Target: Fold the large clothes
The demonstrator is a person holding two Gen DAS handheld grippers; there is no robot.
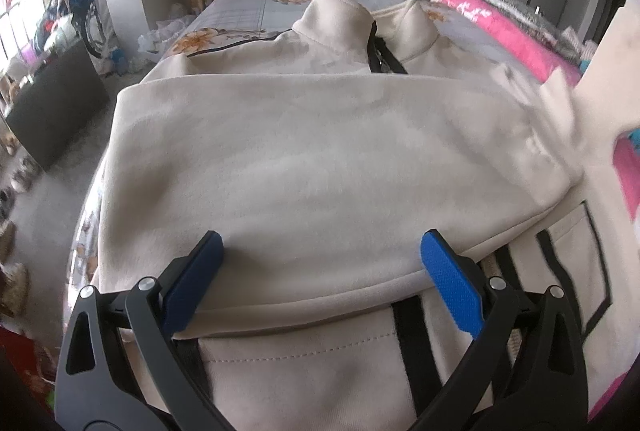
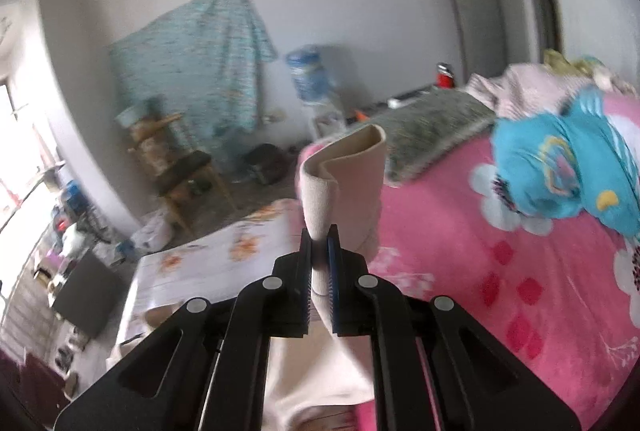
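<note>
The cream fleece zip-collar jacket (image 1: pixel 320 151) fills mid-frame on the floral bedsheet (image 1: pixel 240 19), one sleeve already folded across; the left gripper (image 1: pixel 320 263) hovers released, while the right gripper (image 2: pixel 320 271) clenches the other cuff (image 2: pixel 344 171) aloft, so body folds likely remain

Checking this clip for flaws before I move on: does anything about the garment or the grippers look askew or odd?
Nothing damaged or spilled. The cream fleece zip-collar jacket lies on the bed with one sleeve folded across its chest. The right gripper is shut on the jacket's ribbed cuff. The left gripper is open over the folded sleeve.
</note>
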